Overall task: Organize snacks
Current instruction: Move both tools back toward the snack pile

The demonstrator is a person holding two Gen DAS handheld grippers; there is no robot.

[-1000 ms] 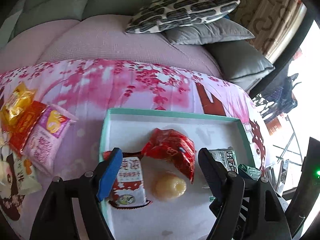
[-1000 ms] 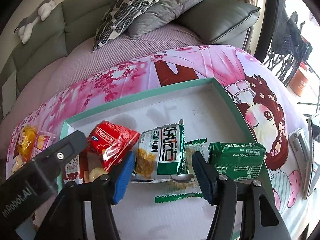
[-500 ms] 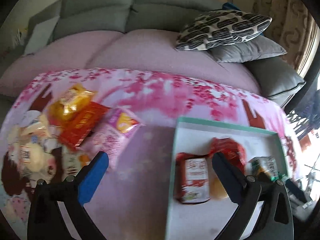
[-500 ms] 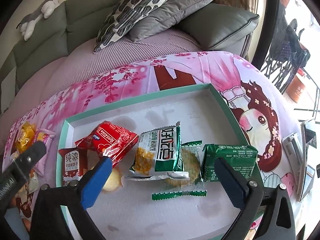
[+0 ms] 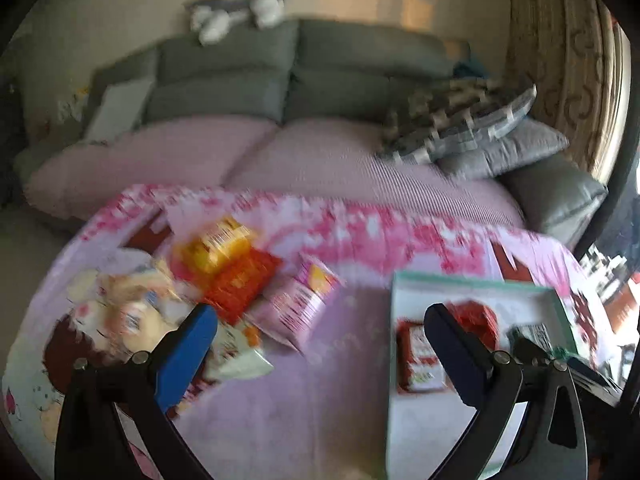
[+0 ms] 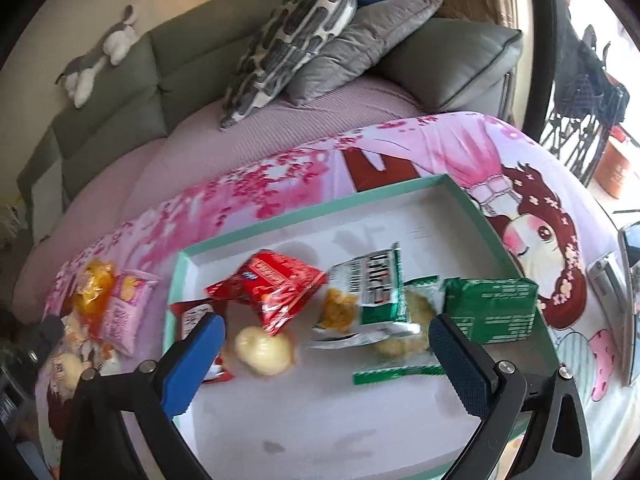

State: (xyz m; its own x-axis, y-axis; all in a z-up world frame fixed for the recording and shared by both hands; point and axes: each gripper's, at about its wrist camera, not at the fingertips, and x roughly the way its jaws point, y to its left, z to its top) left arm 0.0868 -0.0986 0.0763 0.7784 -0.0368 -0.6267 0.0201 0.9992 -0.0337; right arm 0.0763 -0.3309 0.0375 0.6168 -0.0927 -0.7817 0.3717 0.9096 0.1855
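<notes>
Left wrist: left gripper (image 5: 318,354) fingers spread wide, empty, above pink foil snack packet (image 5: 296,304) on cartoon-print bench cloth (image 5: 360,240). Right gripper (image 6: 326,354) fingers likewise wide, empty; green-white chip bag (image 6: 374,292) lies between them inside teal-rimmed white tray (image 6: 320,216).

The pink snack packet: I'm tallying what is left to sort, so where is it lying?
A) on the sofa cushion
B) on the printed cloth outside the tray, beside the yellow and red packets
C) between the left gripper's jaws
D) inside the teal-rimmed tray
B: the pink snack packet lies on the printed cloth, left of the tray, next to the red packet and yellow packet.
</notes>
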